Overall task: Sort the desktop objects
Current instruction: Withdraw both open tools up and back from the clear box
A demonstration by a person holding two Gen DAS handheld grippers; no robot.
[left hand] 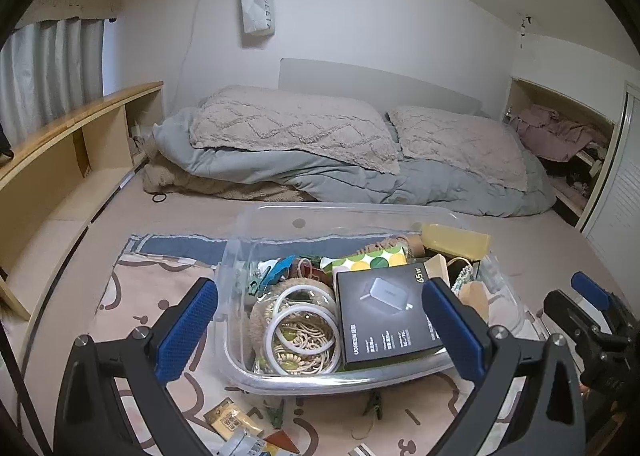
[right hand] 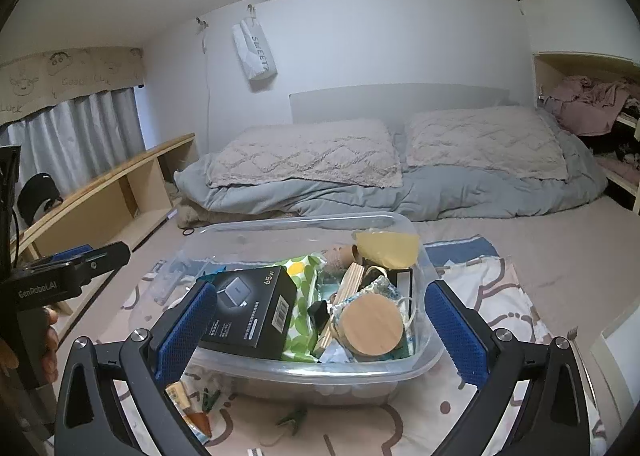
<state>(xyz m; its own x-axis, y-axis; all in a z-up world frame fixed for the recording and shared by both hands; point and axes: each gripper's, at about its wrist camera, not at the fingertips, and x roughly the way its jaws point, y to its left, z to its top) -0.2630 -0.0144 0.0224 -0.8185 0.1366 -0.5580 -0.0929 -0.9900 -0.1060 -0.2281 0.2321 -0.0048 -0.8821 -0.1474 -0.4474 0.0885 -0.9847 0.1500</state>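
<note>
Both jaws stand wide apart with nothing between them: the left hand-held gripper [left hand: 320,330] and the right hand-held gripper [right hand: 320,330] each hover just in front of the clear plastic bin [left hand: 240,360] on the bed. Inside it lie a black charger box [left hand: 388,320], white rings [left hand: 304,320] and a round wooden lid [right hand: 374,324]. Green clips [right hand: 294,418] lie loose on the patterned cloth [right hand: 480,296].

The left gripper [left hand: 320,320] stands wide apart with nothing between its blue pads [left hand: 188,330]. At twelve o'clock from it sits a clear bin [left hand: 236,256] holding a black charger box [left hand: 384,316] and white rings [left hand: 304,324]. At three o'clock shows the right gripper [left hand: 592,296]. At six o'clock lies a green clip [left hand: 276,416].
</note>
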